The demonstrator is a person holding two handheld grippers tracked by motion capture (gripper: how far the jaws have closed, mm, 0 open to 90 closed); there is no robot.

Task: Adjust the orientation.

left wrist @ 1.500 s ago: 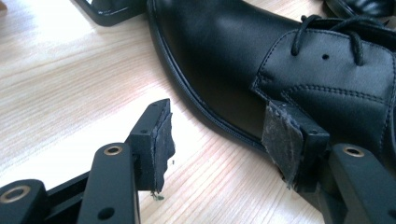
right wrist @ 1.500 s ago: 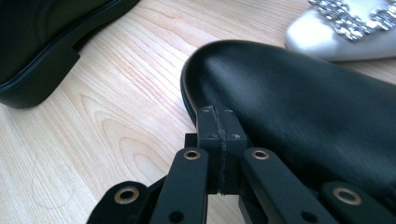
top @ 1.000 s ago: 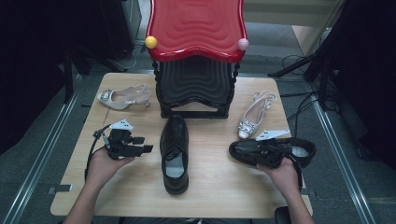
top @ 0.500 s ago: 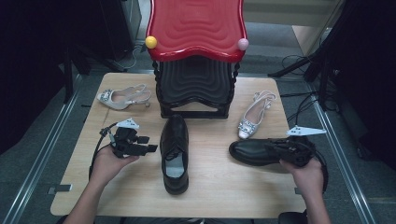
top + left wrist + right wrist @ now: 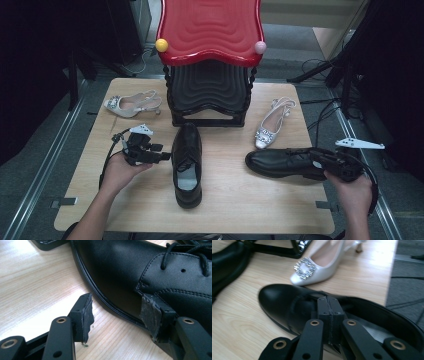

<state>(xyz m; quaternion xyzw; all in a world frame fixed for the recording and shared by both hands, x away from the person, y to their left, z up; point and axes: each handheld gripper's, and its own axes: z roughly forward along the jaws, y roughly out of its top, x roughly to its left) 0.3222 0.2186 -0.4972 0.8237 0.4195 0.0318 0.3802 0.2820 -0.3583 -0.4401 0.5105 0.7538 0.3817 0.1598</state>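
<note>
Two black lace-up shoes lie on the wooden table (image 5: 100, 200). The middle shoe (image 5: 186, 162) points toward the far side. My left gripper (image 5: 161, 154) is open at its left flank. In the left gripper view, my left gripper (image 5: 118, 311) straddles the sole edge of that shoe (image 5: 150, 267): one pad rests against the leather, the other hangs over bare wood. The second shoe (image 5: 282, 162) lies crosswise at the right, toe to the left. My right gripper (image 5: 327, 164) is at its heel end. My right gripper (image 5: 328, 302) is shut over the opening of this shoe (image 5: 277, 300), pads pressed together, nothing seen between them.
A black stool with a red wavy top (image 5: 210, 30) stands at the table's far middle. One silver heeled shoe (image 5: 131, 104) lies at the far left, another (image 5: 272, 125) with a jewelled buckle just beyond the crosswise shoe. The table's right edge (image 5: 320, 200) is close to my right hand.
My right hand has drawn back to the right, and the crosswise shoe, tilted a second ago, now lies flat. My left gripper has edged closer to the middle shoe.
</note>
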